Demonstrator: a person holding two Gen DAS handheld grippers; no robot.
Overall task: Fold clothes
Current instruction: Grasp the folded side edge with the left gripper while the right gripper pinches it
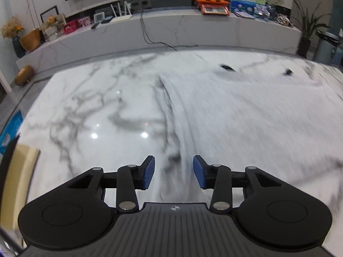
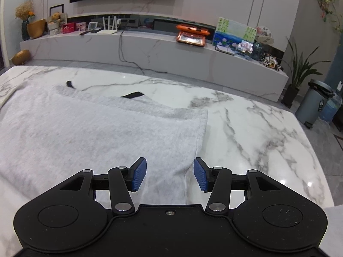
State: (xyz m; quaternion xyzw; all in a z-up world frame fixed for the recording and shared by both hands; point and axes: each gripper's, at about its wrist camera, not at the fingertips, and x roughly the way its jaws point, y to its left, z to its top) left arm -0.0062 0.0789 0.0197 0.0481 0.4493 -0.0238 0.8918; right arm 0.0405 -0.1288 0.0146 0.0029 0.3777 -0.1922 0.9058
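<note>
Grey clothing (image 2: 96, 132), a soft fleecy garment with two dark tabs (image 2: 132, 95) near its far edge, lies spread flat on the marble tabletop (image 2: 257, 128), covering the middle and reaching toward the near edge. It looks smoothed out so that its side edges can be lifted and folded inward, though how many folds are already made I cannot tell. The left gripper (image 1: 173, 174) hangs low over the garment's left edge, fingers (image 1: 150, 172) parted and empty, the fabric border running up between them; that view is blurred. The right gripper (image 2: 170, 175) is poised over the near right corner of the cloth, fingers (image 2: 200, 176) also spread with nothing held. Each seems lined up to pinch its own side. Bare marble flanks the cloth on both sides.
</note>
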